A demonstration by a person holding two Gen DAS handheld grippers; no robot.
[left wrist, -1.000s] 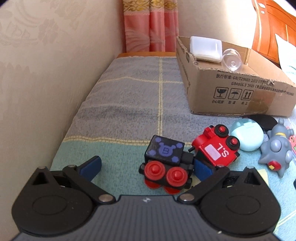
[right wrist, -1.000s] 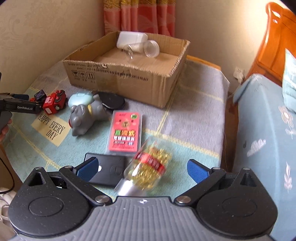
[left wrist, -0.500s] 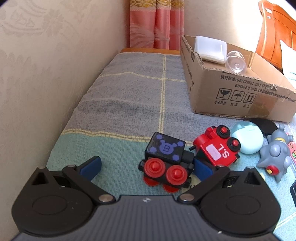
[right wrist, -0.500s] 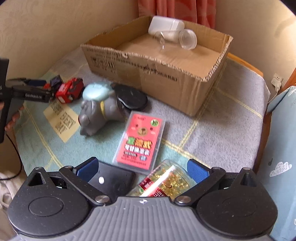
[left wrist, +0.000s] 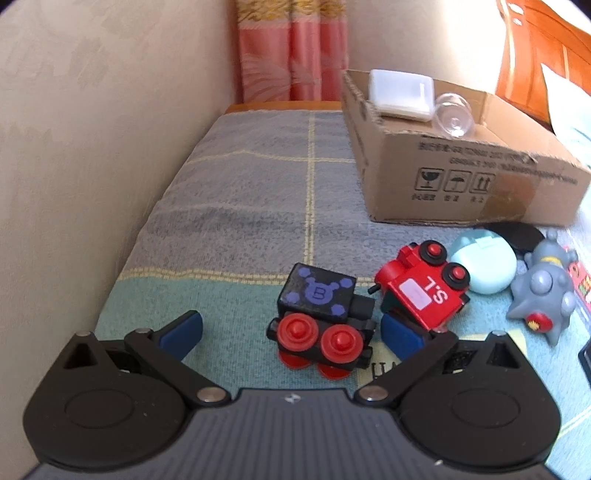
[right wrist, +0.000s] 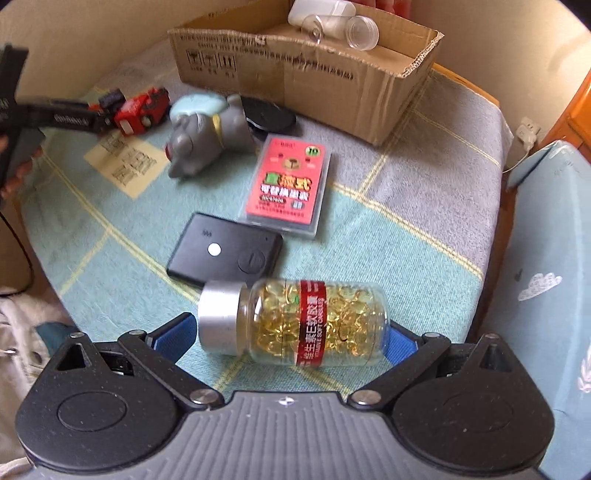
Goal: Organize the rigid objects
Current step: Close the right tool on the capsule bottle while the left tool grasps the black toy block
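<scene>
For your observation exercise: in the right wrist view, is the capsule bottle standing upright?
No. The capsule bottle lies on its side on the cloth, silver cap pointing left, between the open right claw fingers.

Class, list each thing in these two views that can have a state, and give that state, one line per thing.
cardboard box: open-topped, upright
capsule bottle: capped, on its side
black toy train: upright
red toy train: tipped on its side
grey figurine: lying down
clear jar: on its side in the box
left gripper: open
right gripper: open

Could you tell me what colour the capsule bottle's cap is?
Silver, on the clear glass bottle of yellow capsules; clearest in the right wrist view.
</scene>
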